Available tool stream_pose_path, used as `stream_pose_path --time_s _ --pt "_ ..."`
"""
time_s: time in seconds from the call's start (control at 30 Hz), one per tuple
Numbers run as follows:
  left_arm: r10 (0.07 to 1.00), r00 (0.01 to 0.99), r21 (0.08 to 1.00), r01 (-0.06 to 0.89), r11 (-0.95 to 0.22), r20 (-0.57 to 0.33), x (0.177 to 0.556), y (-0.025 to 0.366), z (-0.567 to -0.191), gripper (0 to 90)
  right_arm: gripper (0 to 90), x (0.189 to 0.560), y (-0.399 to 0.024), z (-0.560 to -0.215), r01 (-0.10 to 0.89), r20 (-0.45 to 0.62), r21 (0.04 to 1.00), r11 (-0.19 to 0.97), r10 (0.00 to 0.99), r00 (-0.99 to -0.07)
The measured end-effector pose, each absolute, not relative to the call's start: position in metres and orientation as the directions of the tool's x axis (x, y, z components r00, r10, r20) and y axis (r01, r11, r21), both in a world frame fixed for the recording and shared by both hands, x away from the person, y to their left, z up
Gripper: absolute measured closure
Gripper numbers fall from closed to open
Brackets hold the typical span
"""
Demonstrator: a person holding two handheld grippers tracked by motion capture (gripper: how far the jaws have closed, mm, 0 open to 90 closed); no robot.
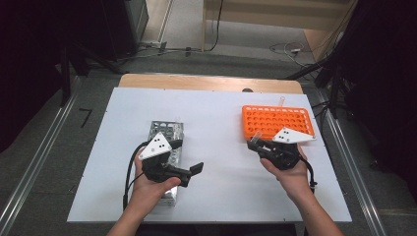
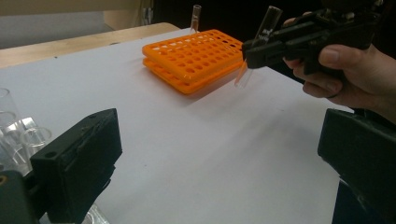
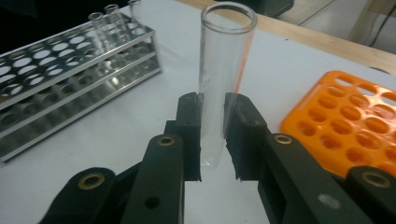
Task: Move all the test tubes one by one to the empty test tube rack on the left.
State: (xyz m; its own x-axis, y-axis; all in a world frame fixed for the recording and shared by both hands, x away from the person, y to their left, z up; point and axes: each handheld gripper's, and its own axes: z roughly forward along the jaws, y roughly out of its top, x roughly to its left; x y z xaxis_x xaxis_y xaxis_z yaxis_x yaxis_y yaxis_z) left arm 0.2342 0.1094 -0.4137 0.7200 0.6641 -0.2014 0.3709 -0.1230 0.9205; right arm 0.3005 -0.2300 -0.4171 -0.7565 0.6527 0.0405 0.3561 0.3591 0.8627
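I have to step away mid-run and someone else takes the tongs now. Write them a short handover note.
Right tongs: shut on a glass test tube, held near the orange rack's near-left corner.
Left tongs: open, holding nothing, over the metal rack.
Metal rack has a few tubes at one end.
Done: one tube stands at the orange rack's far edge.
Left, probably: seat the held tube in the orange rack, then move the others.

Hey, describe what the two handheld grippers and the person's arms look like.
Both grippers, left gripper and right gripper, are black with blocky jaws and brass-coloured pivot rivets. Each carries a pale triangular plate with dark dots and trails a black cable. The forearms are bare, no sleeves visible.
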Motion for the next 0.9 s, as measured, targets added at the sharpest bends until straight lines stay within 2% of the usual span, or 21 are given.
stream_pose_path --time_s 0.33,0.53,0.67,0.9 --pt "0.641 0.743 0.924 0.358 -0.137 -0.193 0.230 0.098 -0.412 0.1 73.8 0.275 -0.203 -0.421 0.322 0.028 0.848 0.421 0.570 -0.821" --pt "0.614 0.765 0.925 0.350 -0.144 -0.194 0.227 0.088 -0.411 3.9 73.9 0.263 -0.188 -0.421 0.299 0.021 0.842 0.449 0.527 -0.850" --pt "0.596 0.779 0.928 0.342 -0.146 -0.193 0.225 0.082 -0.410 11.8 73.8 0.257 -0.179 -0.422 0.283 0.015 0.838 0.466 0.498 -0.867" --pt "0.605 0.776 0.925 0.342 -0.168 -0.178 0.221 0.068 -0.410 33.9 73.9 0.248 -0.165 -0.423 0.269 0.018 0.831 0.487 0.460 -0.888"
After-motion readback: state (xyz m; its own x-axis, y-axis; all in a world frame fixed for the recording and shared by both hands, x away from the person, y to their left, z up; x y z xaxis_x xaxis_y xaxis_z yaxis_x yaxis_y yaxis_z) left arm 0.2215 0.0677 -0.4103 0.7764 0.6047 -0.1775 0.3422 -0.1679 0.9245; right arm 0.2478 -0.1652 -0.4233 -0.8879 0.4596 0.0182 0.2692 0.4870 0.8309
